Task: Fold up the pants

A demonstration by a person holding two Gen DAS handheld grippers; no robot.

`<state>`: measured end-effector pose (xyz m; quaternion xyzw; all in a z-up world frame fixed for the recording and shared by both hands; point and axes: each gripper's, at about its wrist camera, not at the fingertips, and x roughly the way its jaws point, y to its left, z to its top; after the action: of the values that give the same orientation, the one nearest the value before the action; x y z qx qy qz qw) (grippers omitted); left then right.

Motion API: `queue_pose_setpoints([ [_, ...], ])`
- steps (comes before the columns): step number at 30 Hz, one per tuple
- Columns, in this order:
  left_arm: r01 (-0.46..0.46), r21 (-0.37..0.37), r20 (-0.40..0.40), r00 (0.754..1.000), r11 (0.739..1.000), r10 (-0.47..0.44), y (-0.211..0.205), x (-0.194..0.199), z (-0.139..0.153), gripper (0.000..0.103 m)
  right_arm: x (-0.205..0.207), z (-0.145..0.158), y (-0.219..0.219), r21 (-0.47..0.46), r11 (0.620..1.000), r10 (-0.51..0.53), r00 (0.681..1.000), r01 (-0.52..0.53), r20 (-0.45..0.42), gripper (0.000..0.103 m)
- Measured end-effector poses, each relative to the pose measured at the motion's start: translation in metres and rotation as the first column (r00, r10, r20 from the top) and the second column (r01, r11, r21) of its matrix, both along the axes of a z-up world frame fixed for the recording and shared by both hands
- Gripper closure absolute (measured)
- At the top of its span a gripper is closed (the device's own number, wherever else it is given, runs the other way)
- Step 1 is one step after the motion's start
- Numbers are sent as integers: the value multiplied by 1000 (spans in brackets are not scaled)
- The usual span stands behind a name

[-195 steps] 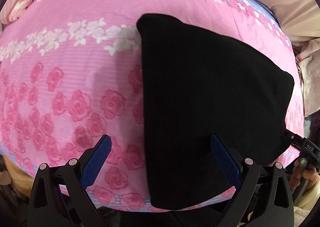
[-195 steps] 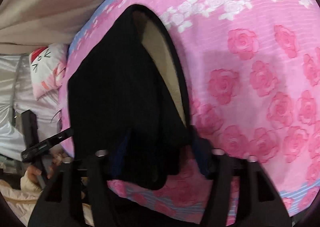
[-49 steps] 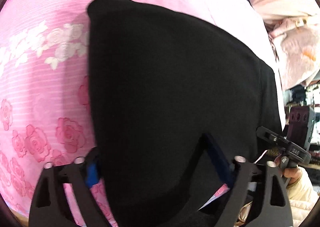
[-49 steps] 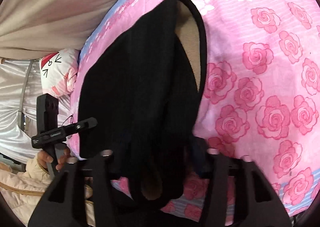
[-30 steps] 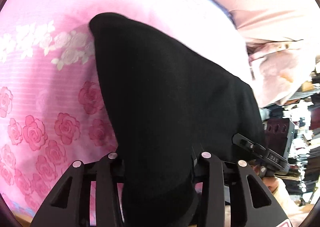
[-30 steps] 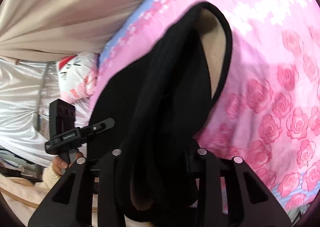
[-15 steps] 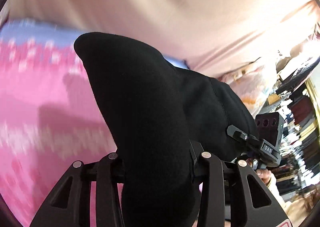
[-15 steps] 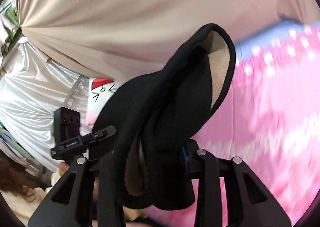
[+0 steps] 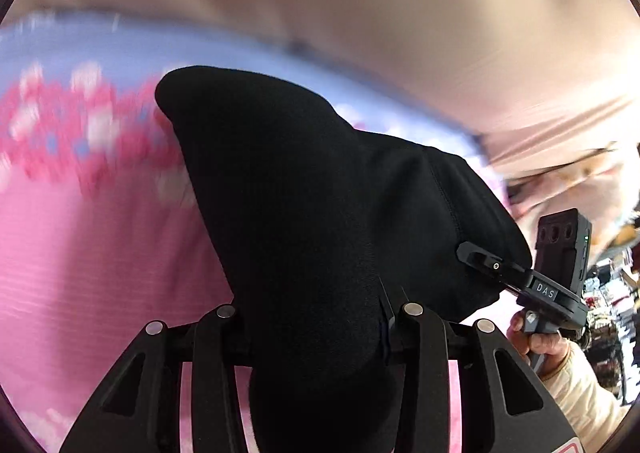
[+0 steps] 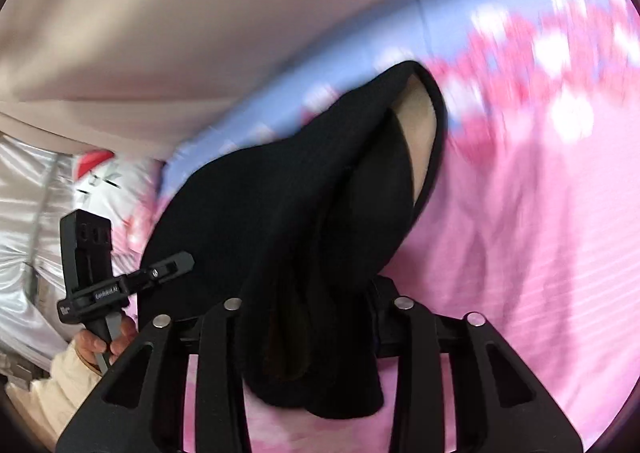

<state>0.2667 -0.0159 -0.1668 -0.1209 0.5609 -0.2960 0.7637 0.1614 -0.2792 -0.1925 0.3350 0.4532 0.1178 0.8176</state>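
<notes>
- The bedspread (image 9: pixel 80 253) is blurred, and more of the beige curtain (image 9: pixel 360 13) is seen than a moment ago.
- The pants (image 9: pixel 320 213), flat on the bed earlier, are now carried above it in a bundle; the fold is judged underway.
- The left gripper (image 9: pixel 316 329) is clamped on the pants.
- The right gripper (image 10: pixel 316 317) is opening, with cloth between its jaws.

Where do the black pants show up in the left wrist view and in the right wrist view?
Left wrist view: the black pants fill the centre, bunched between this hand-held gripper's fingers at the bottom.
Right wrist view: the pants hang centre, tan lining showing upper right.
Shared landmark: the pink floral bedspread beneath them.
</notes>
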Motion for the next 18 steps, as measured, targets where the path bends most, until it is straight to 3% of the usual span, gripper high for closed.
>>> queue_pose_setpoints([
  [3, 1, 12, 25, 1000, 1000, -1, 9, 1, -29, 45, -9, -6, -11, 90, 996, -29, 999, 27, 21, 53],
  [5, 10, -16, 44, 999, 1000, -9, 13, 0, -31, 42, -17, 0, -16, 74, 996, -59, 998, 59, -6, 45],
  [6, 15, -17, 42, 999, 1000, -14, 14, -1, -30, 42, -29, 10, -23, 44, 993, -111, 994, 112, -21, 38],
  [8, 2, -4, 22, 1000, 1000, -2, 19, -1, -25, 41, -57, 29, -37, 12, 979, -203, 979, 203, -26, 34],
  [11, -36, 54, 62, 998, 998, 33, 40, -20, 11, 41, -110, 64, -50, -93, 945, -317, 948, 314, -23, 29],
  [14, -99, 200, 194, 979, 975, 60, 59, -52, 54, 36, -134, 93, -42, -221, 939, -269, 963, 263, 5, 27],
  [16, -155, 262, 274, 958, 953, 81, 67, -77, 75, 27, -122, 91, -34, -183, 961, -207, 978, 205, 9, 26],
  [17, -190, 279, 318, 943, 941, 96, 69, -85, 83, 20, -112, 82, -32, -151, 971, -187, 982, 183, -11, 19],
  [18, -218, 290, 340, 934, 932, 112, 67, -93, 87, 16, -98, 64, -30, -143, 975, -177, 983, 168, -53, 19],
])
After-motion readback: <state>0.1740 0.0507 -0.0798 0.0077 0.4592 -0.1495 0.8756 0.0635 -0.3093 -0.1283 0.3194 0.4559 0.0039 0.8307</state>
